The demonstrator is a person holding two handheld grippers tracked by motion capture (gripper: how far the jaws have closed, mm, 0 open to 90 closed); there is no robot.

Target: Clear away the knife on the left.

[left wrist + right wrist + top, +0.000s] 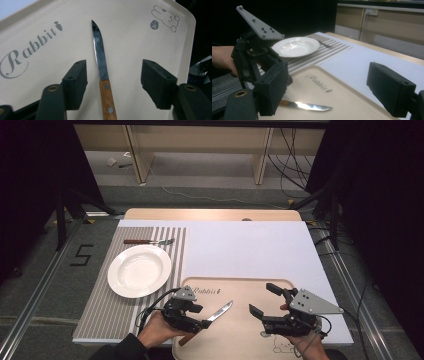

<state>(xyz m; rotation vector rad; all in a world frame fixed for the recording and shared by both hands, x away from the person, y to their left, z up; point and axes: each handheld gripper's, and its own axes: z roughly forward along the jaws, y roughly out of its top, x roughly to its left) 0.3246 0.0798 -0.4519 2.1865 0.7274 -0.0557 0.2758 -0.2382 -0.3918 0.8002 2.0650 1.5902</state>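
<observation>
The knife (101, 62) lies flat on the tray (130, 35) between the left gripper (113, 78)'s gaping jaws, untouched; they could pin the thin handle and skid (serrated blade). Right gripper (272, 307) spread, empty. Plate (139, 270) and fork (150, 241) sit well beyond, not obstructing.

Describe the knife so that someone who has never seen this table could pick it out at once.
Find the beige tray printed "Rabbit" at the near edge of the table. The knife lies flat on its left part, between the open jaws of the left gripper. Its serrated steel blade and riveted wooden handle set it apart from the fork, which lies beyond the white plate on the striped mat.
</observation>
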